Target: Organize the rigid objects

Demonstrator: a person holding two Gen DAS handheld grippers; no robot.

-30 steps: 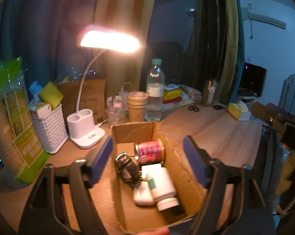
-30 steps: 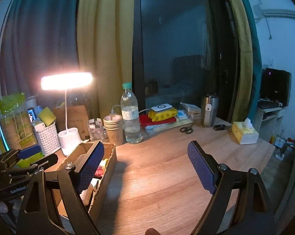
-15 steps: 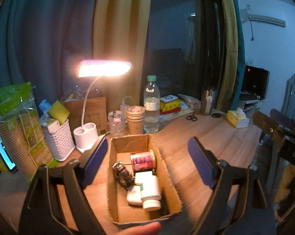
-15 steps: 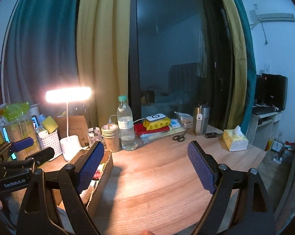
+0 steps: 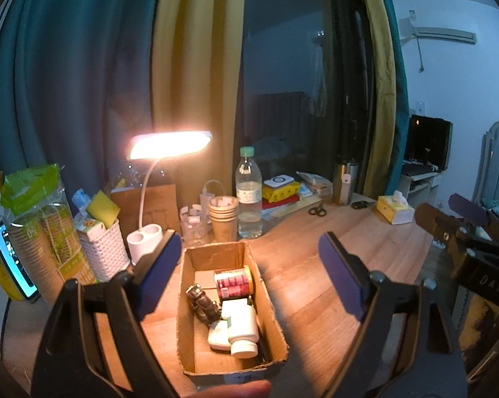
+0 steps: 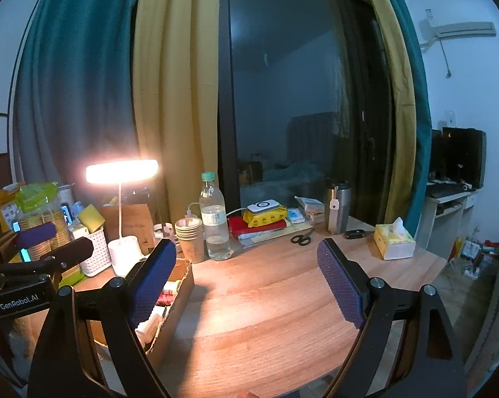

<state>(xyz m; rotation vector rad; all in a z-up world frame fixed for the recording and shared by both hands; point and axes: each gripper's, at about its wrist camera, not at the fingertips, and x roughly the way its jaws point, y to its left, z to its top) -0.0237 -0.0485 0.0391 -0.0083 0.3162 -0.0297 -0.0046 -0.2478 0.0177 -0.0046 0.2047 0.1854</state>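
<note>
An open cardboard box (image 5: pixel 216 255) lies on the wooden desk. Inside it are a red can (image 5: pixel 233 282), a dark watch-like object (image 5: pixel 203 301), a white bottle (image 5: pixel 243 328) on its side and a small white container (image 5: pixel 218 335). My left gripper (image 5: pixel 249 275) hovers above and behind the box, open, with nothing between its blue pads. My right gripper (image 6: pixel 246 287) is open over bare desk to the right of the box (image 6: pixel 176 301) and holds nothing. Each gripper shows at the edge of the other's view: the left gripper (image 6: pixel 53 243), the right gripper (image 5: pixel 448 212).
Along the back of the desk stand a lit desk lamp (image 5: pixel 170 141), a white basket (image 5: pixel 103 252), a pack of paper cups (image 5: pixel 43 232), stacked cups (image 5: pixel 223 215), a water bottle (image 5: pixel 249 199), books (image 5: pixel 281 189), scissors (image 5: pixel 317 209), a steel tumbler (image 5: pixel 345 182) and a tissue box (image 5: pixel 395 210).
Both grippers have drawn back from the desk and risen. The box now looks smaller and lower in the left wrist view. The things in the box have not moved.
</note>
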